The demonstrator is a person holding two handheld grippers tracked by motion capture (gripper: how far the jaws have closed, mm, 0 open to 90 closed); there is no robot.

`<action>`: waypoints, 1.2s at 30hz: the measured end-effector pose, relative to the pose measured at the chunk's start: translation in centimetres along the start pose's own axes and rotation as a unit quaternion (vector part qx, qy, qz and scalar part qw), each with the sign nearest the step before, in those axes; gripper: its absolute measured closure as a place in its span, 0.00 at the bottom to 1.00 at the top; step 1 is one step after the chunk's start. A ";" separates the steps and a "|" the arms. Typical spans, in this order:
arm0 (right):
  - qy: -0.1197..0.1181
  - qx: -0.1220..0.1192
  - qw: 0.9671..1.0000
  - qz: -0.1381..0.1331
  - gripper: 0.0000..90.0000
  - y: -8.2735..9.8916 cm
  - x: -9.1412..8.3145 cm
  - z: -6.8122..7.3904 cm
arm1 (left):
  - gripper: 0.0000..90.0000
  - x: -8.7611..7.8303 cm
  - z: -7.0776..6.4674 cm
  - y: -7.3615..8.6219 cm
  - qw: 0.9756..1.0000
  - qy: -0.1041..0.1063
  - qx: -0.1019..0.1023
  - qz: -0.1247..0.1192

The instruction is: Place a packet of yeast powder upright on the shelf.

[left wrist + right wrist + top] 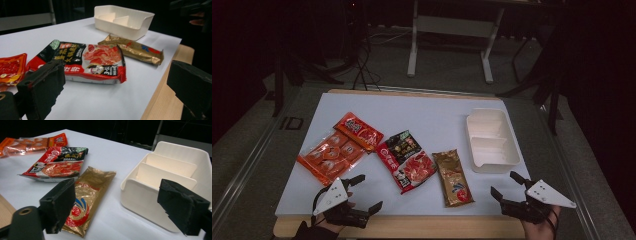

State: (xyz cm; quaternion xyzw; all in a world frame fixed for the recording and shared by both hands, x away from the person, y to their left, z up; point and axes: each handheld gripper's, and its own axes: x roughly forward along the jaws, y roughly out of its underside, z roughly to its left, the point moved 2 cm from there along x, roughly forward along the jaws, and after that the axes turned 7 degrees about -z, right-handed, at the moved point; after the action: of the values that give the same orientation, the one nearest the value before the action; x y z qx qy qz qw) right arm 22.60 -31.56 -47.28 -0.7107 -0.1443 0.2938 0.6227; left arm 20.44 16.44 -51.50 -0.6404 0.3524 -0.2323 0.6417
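High view: both grippers are held w/ jaws spread, empty, at near edge; gold packet (453, 178) is seen lying long axis near-far, just left of right gripper (507, 186), nearer it than left gripper (363, 193), w/ white tray (490, 139) far-right.

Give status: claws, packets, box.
Left claw open, empty, at near table edge. Right claw open, empty, near the white divided box. Box empty; gold packet and red-black packet flat on table, nothing between.
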 end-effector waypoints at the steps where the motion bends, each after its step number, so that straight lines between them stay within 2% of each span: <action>1: -0.001 0.001 1.000 0.000 0.15 0.0 0.0 0.0 | 0.02 0.1 0.1 0.0 1.000 -0.002 -0.002 -0.002; 6: 0.001 0.009 1.000 0.016 0.13 0.0 -0.2 0.2 | 0.02 0.4 0.2 -0.2 1.000 -0.002 -0.007 -0.006; 7: -0.006 0.010 1.000 0.020 0.13 0.1 -0.2 0.2 | 0.02 0.4 0.2 -0.2 1.000 -0.001 -0.006 -0.007; 11: -0.011 0.001 0.999 0.030 0.13 0.2 -0.2 0.5 | 0.02 0.8 0.1 -0.2 1.000 0.004 -0.007 -0.007; 15: -0.033 0.001 0.999 0.034 0.15 0.0 -0.1 1.2 | 0.02 1.0 0.1 -0.1 1.000 0.008 -0.006 -0.002; 18: -0.035 -0.008 0.999 0.033 0.15 -0.4 0.0 1.8 | 0.02 0.9 0.0 -0.2 1.000 0.007 -0.008 -0.008; 20: -0.040 0.003 0.999 0.028 0.16 -0.9 0.0 2.1 | 0.02 0.8 -0.1 -0.1 1.000 0.008 -0.009 -0.006; 24: -0.045 -0.004 0.999 -0.005 0.18 -2.5 -0.1 2.2 | 0.02 0.8 -0.2 0.0 1.000 0.006 -0.008 -0.002; 27: -0.043 -0.003 0.999 0.003 0.18 -3.6 0.1 2.2 | 0.02 0.7 -0.2 0.0 1.000 0.004 -0.011 -0.005; 29: -0.034 -0.010 0.999 0.000 0.18 -4.3 0.0 2.2 | 0.02 0.8 -0.2 0.0 1.000 0.003 -0.009 -0.004; 33: -0.043 0.004 0.999 -0.012 0.15 -5.8 0.2 2.0 | 0.02 1.0 -0.2 0.0 1.000 0.006 -0.013 -0.003; 36: -0.039 0.000 0.999 -0.008 0.15 -6.9 0.6 1.8 | 0.02 1.0 -0.3 0.1 1.000 0.007 -0.017 -0.002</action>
State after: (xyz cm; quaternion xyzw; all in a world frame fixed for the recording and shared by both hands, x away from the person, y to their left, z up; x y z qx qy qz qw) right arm 23.08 -28.51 -40.85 -0.6973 -0.1739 0.3166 0.6191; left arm 20.87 15.52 -51.70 -0.6505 0.3592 -0.2318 0.6278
